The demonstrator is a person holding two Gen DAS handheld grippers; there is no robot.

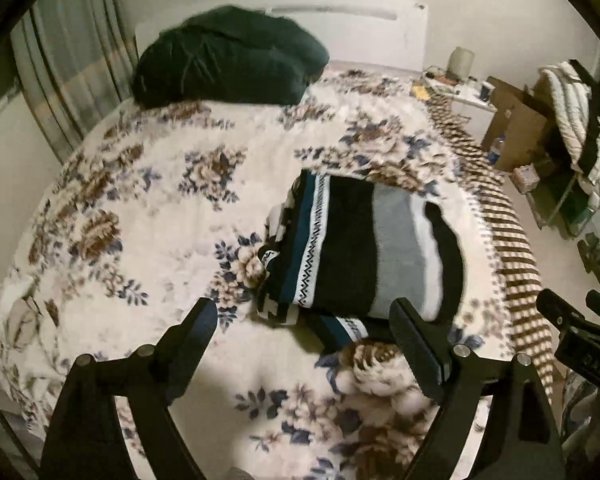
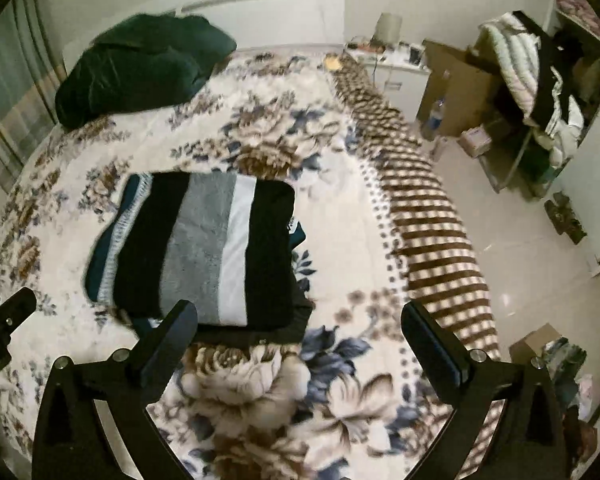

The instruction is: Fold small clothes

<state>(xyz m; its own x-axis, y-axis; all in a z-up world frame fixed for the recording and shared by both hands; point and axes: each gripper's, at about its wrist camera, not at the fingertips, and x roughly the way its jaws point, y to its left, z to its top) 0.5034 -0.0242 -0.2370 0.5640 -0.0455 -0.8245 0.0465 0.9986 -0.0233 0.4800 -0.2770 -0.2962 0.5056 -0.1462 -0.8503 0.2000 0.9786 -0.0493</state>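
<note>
A folded striped garment point(image 1: 364, 248) in black, grey, white and teal lies on the floral blanket point(image 1: 148, 208) of the bed. The right wrist view shows the same striped garment point(image 2: 204, 248) as a neat rectangle on that floral blanket point(image 2: 340, 380). My left gripper point(image 1: 304, 312) hangs above the bed just short of the garment's near edge, open, nothing between its fingers. My right gripper point(image 2: 300, 316) is also raised over the bed, open wide and empty, with its left finger point(image 2: 176, 332) overlapping the garment's near edge in the picture. Each view catches the other gripper at its side edge.
A dark green bundle of cloth point(image 1: 228, 56) sits at the head of the bed. The bed's right edge point(image 2: 440, 240) drops to a pale tiled floor. Cardboard boxes point(image 2: 456, 84), a nightstand point(image 2: 396, 64) and a rack piled with clothes point(image 2: 540, 80) stand to the right.
</note>
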